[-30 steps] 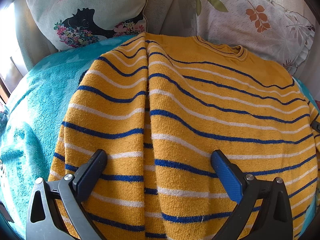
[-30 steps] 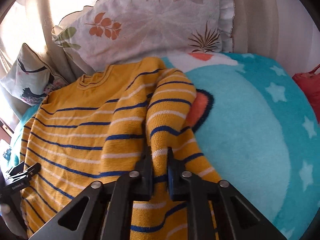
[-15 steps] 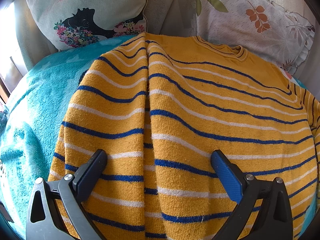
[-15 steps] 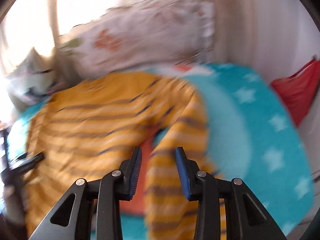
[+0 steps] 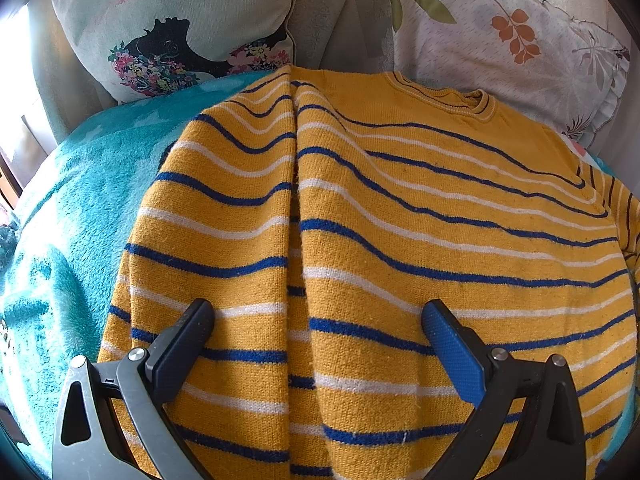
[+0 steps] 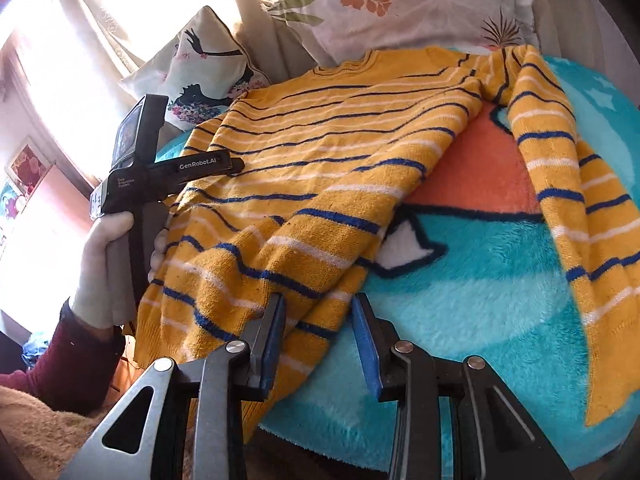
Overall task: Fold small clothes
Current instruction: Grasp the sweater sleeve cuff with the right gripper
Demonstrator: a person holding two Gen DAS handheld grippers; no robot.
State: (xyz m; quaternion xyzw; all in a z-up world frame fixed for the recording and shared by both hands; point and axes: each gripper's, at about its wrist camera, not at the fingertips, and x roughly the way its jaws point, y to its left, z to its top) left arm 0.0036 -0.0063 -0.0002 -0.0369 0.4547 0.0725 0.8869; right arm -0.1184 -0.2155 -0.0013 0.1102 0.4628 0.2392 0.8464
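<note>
Turquoise fleece blanket (image 6: 480, 300) carries the mustard striped sweater (image 5: 400, 220), spread flat with its collar toward the two pillows (image 5: 500, 48) at the far edge. One sleeve (image 6: 568, 184) lies stretched out across the blanket's right side. The left gripper (image 5: 316, 320) hovers over the sweater's hem, jaws wide apart. The right gripper (image 6: 318, 316) sits at the hem's corner, jaws parted, holding nothing.

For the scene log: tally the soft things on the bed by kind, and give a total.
Sweater: 1, the yellow striped sweater
Blanket: 1, the turquoise blanket
Pillows: 2, the bird-print pillow and the leaf-print pillow
Total: 4
</note>
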